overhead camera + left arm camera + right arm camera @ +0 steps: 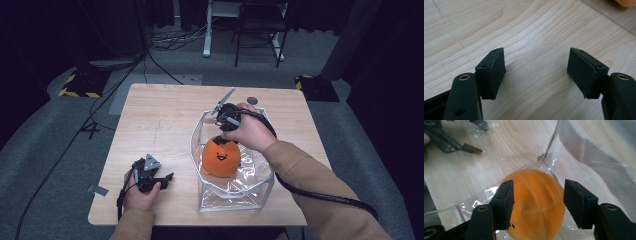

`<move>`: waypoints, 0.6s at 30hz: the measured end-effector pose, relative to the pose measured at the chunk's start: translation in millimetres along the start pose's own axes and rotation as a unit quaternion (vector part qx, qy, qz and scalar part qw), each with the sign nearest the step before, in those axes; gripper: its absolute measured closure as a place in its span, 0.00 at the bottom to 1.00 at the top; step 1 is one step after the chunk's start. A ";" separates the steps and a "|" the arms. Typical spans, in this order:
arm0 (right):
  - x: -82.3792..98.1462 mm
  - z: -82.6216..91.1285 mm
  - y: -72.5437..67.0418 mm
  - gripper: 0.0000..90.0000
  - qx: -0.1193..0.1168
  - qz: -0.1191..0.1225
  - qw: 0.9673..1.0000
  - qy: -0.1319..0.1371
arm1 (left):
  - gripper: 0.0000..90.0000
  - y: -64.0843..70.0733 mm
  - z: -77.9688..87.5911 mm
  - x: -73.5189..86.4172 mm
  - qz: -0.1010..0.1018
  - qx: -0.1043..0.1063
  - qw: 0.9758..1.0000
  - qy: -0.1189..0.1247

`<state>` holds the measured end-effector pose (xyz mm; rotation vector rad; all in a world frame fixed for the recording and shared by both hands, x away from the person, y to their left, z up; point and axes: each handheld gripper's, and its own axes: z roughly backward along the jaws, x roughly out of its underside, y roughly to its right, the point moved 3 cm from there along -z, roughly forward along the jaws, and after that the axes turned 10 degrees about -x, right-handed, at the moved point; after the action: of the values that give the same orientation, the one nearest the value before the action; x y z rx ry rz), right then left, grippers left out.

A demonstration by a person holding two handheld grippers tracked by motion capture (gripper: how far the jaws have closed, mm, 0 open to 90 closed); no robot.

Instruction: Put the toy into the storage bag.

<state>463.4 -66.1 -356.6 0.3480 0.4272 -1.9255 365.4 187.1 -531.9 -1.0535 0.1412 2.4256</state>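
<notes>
From the high view, a clear plastic bag [235,192] with pale seams stands open on the wooden table [160,120], and inside it sits an orange plush toy [220,159] – round, soft, with a small dark smiling face on its front and a dark tuft on top. The right gripper [223,131] reaches down into the bag's mouth, its tips right at the top of the toy, the hand and tan sleeve behind it; the left gripper [159,180] lies low on the table to the left of the bag, well apart from it. In the left gripper view, the two black jaws stand wide apart over bare wood grain, holding nothing, and a sliver of orange shows at the top right corner. In the right gripper view, the jaws stand parted on either side of the orange plush toy [536,202] – the left pad looks close against its velvety side, the right pad clear of it, so it is not clamped. The bag's crinkled clear wall [584,162] rises around the toy, and the left gripper [472,148] shows at the upper left.
</notes>
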 end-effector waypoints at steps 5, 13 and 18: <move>2.1 21.7 -2.2 0.46 0.007 0.005 1.000 0.025 | 0.35 -0.2 0.0 -0.1 -0.001 0.000 1.000 0.000; 9.9 48.7 -5.2 0.46 0.016 0.005 0.999 0.051 | 0.34 -0.3 0.0 -0.1 -0.002 -0.001 1.000 0.001; 17.7 66.1 -6.8 0.45 0.021 0.002 0.997 0.072 | 0.34 -0.3 0.0 0.0 -0.002 -0.001 1.000 0.001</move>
<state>447.6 -108.0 -304.4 0.5156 0.4804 -1.9149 365.5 187.4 -531.8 -1.0548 0.1374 2.4219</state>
